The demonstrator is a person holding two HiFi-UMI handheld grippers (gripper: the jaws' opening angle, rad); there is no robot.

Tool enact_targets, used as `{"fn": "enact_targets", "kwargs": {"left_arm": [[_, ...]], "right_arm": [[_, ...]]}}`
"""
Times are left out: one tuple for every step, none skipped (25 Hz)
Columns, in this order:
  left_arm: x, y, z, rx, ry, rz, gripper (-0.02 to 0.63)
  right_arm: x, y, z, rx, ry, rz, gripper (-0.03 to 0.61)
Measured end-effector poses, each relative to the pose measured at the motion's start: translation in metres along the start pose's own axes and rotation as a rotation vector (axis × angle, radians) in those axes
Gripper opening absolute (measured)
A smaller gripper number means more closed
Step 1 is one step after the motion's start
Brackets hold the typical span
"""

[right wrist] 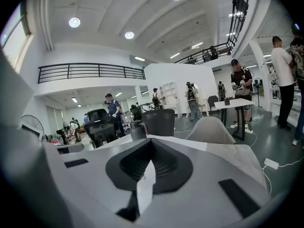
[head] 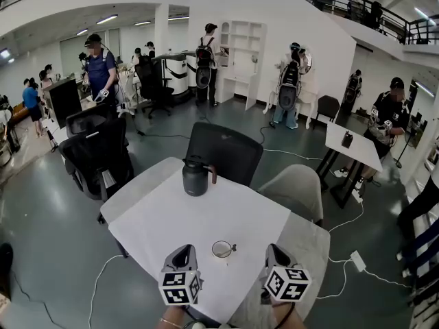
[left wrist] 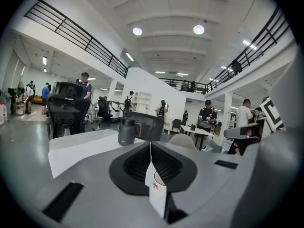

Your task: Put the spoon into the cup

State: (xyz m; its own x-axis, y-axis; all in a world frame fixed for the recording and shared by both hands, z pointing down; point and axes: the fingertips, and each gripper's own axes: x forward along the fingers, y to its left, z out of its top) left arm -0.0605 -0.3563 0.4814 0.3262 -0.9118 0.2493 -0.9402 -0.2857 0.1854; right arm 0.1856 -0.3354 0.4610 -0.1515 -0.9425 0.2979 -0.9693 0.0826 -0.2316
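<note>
A small white cup point(head: 221, 249) stands on the white table point(head: 171, 218) near its front edge, between my two grippers. A short dark piece point(head: 234, 247) juts from the cup's right rim; I cannot tell whether it is the spoon or the cup's handle. No other spoon shows. My left gripper point(head: 182, 251) hovers just left of the cup, jaws shut and holding nothing. In the left gripper view the cup point(left wrist: 157, 180) shows just beyond the closed left gripper point(left wrist: 150, 149). My right gripper point(head: 274, 250) is right of the cup, also shut and empty, as the right gripper view shows point(right wrist: 151, 149).
A dark kettle point(head: 195, 177) stands at the table's far side. A black office chair point(head: 223, 149) and a grey chair point(head: 295, 187) sit behind the table. Cables point(head: 343, 266) lie on the floor to the right. People stand about the hall farther off.
</note>
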Motion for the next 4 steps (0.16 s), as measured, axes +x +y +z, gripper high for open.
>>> {"fn": "enact_targets", "kwargs": {"left_arm": [[0.0005,0.0004,0.0000,0.001,0.001,0.002,0.023],[0.0010,0.0008,0.0000,0.003,0.001,0.003,0.022],[0.0015,0.0010,0.0001,0.004,0.001,0.004,0.023],[0.0021,0.0012,0.0002,0.006,0.002,0.005,0.021]], "right_arm": [[0.0007,-0.0001,-0.0003,-0.001,0.001,0.000,0.031],[0.0013,-0.0002,-0.0006,-0.001,0.002,-0.001,0.031],[0.0019,-0.0004,-0.0008,-0.001,0.003,-0.001,0.031],[0.0024,-0.0006,-0.0010,-0.001,0.004,-0.001,0.031]]}}
